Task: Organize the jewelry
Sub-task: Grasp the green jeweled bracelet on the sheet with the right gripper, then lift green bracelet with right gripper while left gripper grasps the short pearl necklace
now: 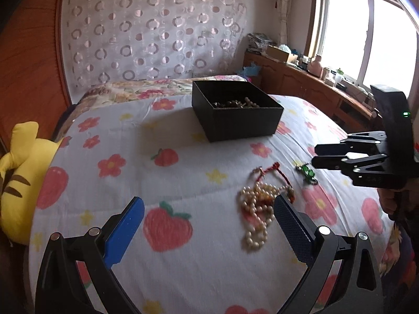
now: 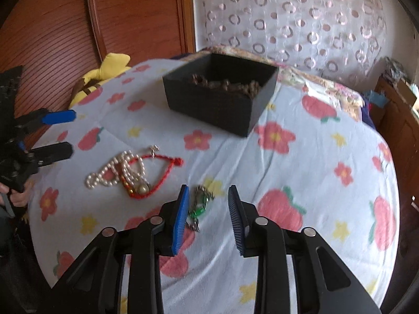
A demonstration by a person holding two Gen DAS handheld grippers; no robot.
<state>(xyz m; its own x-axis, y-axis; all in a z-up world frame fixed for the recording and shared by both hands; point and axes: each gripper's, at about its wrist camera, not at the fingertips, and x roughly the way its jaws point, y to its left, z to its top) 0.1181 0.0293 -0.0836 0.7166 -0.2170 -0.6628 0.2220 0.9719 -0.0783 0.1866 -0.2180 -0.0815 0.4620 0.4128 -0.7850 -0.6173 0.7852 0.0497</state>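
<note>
A black open box (image 1: 235, 123) (image 2: 209, 110) with dark beads (image 1: 235, 103) inside stands on the flowered bedspread (image 1: 131, 157). In front of it lie a pearl necklace (image 1: 255, 209) (image 2: 117, 170), tangled with a red cord bracelet (image 1: 275, 168) (image 2: 167, 172), and a small green piece of jewelry (image 1: 307, 174) (image 2: 200, 204). My left gripper (image 1: 208, 198) (image 2: 72, 132) is wide open above the bed, the pearls just inside its right finger (image 1: 290, 225). My right gripper (image 2: 208, 188) (image 1: 315, 155) is open, hovering over the green piece, which lies between the jaws near the left pad (image 2: 180, 217).
A yellow plush toy (image 1: 21, 178) (image 2: 110, 68) lies at the bed's left edge against a wooden panel (image 2: 65, 26). A cluttered wooden cabinet (image 1: 301, 83) runs under the window on the right. A person's hand (image 1: 390, 201) holds the right gripper's handle.
</note>
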